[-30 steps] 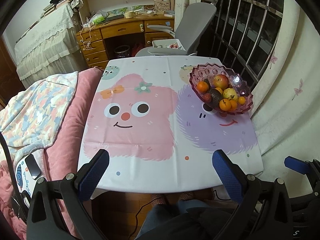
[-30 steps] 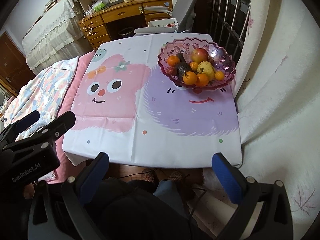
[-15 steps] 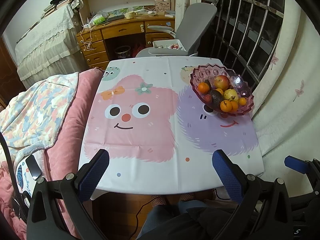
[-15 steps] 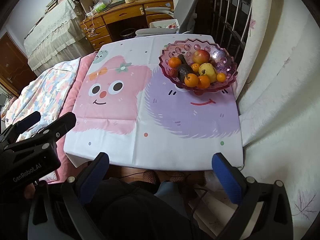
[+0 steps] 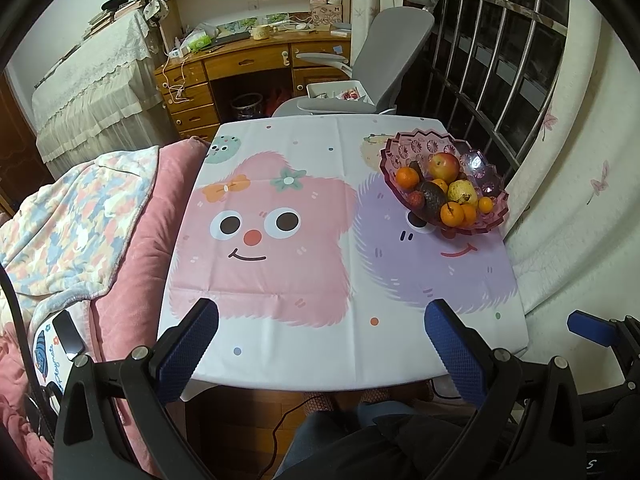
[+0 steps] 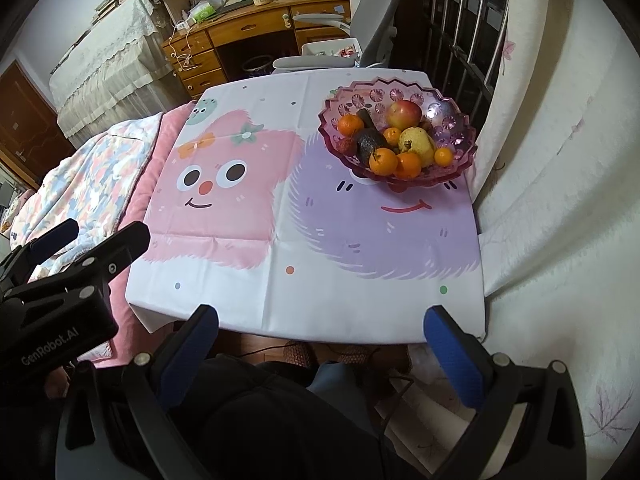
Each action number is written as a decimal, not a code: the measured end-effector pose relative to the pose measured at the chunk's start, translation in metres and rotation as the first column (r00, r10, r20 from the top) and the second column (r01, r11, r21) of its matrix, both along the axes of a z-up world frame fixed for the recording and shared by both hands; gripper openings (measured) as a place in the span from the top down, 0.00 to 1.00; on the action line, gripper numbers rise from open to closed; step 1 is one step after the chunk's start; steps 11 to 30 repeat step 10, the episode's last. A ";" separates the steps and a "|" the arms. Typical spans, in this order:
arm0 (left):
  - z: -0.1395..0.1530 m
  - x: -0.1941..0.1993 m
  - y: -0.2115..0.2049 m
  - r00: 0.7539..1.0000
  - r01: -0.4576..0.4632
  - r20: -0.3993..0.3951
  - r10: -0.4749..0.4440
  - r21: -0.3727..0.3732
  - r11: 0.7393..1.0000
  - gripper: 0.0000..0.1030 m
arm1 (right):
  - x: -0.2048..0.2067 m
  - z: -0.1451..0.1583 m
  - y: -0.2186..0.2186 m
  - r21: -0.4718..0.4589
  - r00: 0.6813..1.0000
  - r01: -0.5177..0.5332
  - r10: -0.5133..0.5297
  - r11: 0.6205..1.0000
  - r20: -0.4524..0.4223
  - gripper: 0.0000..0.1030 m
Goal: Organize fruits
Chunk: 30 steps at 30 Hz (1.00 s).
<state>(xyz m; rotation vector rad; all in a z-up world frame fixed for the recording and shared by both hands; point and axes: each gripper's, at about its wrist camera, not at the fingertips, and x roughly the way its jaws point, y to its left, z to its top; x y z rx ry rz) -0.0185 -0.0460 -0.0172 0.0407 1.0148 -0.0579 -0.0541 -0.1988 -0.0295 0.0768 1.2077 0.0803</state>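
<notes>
A pink glass bowl point(image 5: 408, 146) point(image 6: 460, 152) stands at the far right of the table and holds several fruits: a red apple point(image 5: 444, 164) point(image 6: 403, 114), a yellow pear point(image 5: 462, 192) point(image 6: 418, 142), a dark avocado point(image 5: 432, 196) point(image 6: 370, 144) and oranges point(image 5: 452, 214) point(image 6: 383, 161). My left gripper point(image 5: 322, 322) hangs open over the table's near edge, nothing between its fingers. My right gripper point(image 6: 322, 322) is open too, held off the near edge, well short of the bowl.
The table wears a cloth point(image 5: 280, 232) printed with pink and purple cartoon faces. A bed with a pink quilt point(image 5: 132, 216) lies along its left side. A grey office chair point(image 5: 384, 52) and wooden desk point(image 5: 248, 64) stand beyond. The person's legs point(image 6: 280, 420) are below.
Both grippers have crept a little forward toward the table, so the bowl sits slightly lower and larger in the views. Both stay open.
</notes>
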 end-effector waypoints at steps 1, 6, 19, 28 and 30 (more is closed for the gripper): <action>0.000 0.000 0.000 1.000 0.000 0.001 0.000 0.001 1.000 0.01 | 0.000 0.000 0.000 0.000 1.000 0.000 0.000 1.000 0.000 0.00; 0.002 0.002 -0.004 1.000 -0.003 0.005 0.003 0.007 1.000 0.01 | 0.002 0.001 -0.001 0.002 1.000 0.001 -0.001 1.000 0.002 0.00; 0.003 0.005 -0.010 1.000 -0.004 0.011 0.003 0.013 1.000 0.01 | 0.007 0.002 -0.004 0.008 1.000 -0.001 0.001 1.000 0.006 0.00; 0.003 0.005 -0.010 1.000 -0.004 0.011 0.003 0.013 1.000 0.01 | 0.007 0.002 -0.004 0.008 1.000 -0.001 0.001 1.000 0.006 0.00; 0.003 0.005 -0.010 1.000 -0.004 0.011 0.003 0.013 1.000 0.01 | 0.007 0.002 -0.004 0.008 1.000 -0.001 0.001 1.000 0.006 0.00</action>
